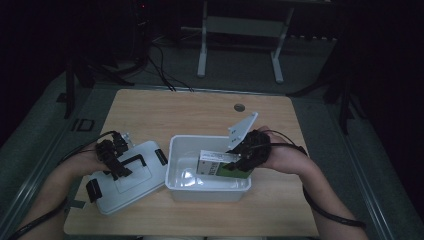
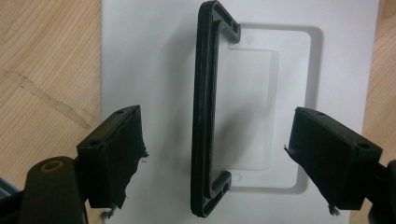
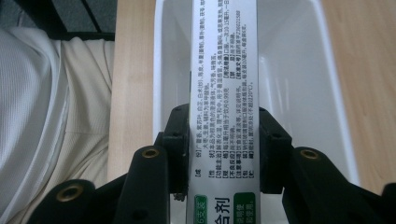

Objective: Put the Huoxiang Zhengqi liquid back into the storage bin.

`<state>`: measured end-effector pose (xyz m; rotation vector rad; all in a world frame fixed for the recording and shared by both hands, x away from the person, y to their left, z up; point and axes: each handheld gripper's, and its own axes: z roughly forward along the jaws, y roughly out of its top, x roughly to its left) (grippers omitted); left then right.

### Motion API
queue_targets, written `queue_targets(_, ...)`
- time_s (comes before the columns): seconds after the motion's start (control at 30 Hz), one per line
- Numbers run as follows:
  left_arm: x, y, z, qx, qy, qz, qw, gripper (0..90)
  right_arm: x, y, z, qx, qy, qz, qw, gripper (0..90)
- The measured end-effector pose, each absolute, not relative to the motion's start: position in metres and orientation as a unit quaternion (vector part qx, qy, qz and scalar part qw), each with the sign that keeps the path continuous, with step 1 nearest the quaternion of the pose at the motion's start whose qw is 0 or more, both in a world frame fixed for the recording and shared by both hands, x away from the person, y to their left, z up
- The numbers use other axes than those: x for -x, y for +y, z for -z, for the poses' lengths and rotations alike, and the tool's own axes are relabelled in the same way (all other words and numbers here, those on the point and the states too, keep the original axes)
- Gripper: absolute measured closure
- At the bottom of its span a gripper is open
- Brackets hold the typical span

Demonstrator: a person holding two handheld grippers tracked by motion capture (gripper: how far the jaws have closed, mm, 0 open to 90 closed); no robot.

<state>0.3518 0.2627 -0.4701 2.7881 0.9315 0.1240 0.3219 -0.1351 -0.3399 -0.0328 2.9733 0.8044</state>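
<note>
Wooden table [image 1: 200, 110] bears bin [image 1: 180, 192]; right tool [image 3: 224, 140] clamps printed carton [image 3: 224, 70], left tool [image 2: 215, 149] gapes over lid handle [image 2: 205, 116].

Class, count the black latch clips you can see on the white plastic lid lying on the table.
2. One black latch clip sits at the white plastic lid's right end, another at its left end. Others may be hidden.

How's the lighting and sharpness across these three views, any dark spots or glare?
High view: dim, the room behind nearly black, a small glare patch on the floor of the white bin. Left gripper view: bright and even, the black handle casts a soft shadow on the lid. Right gripper view: well lit, print on the carton readable.
</note>
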Motion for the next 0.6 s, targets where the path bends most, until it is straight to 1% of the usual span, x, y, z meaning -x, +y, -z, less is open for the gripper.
queue_targets(0.27,-0.351,0.263,0.473,-0.943,0.316,-0.041,0.098,17.9,-0.323,-0.117,0.364,0.024,0.970,-0.241,0.018,63.3)
queue_targets(0.6,-0.352,0.264,0.476,-0.943,0.316,-0.040,0.098,17.9,-0.330,-0.111,0.399,0.014,0.976,-0.218,0.005,63.3)
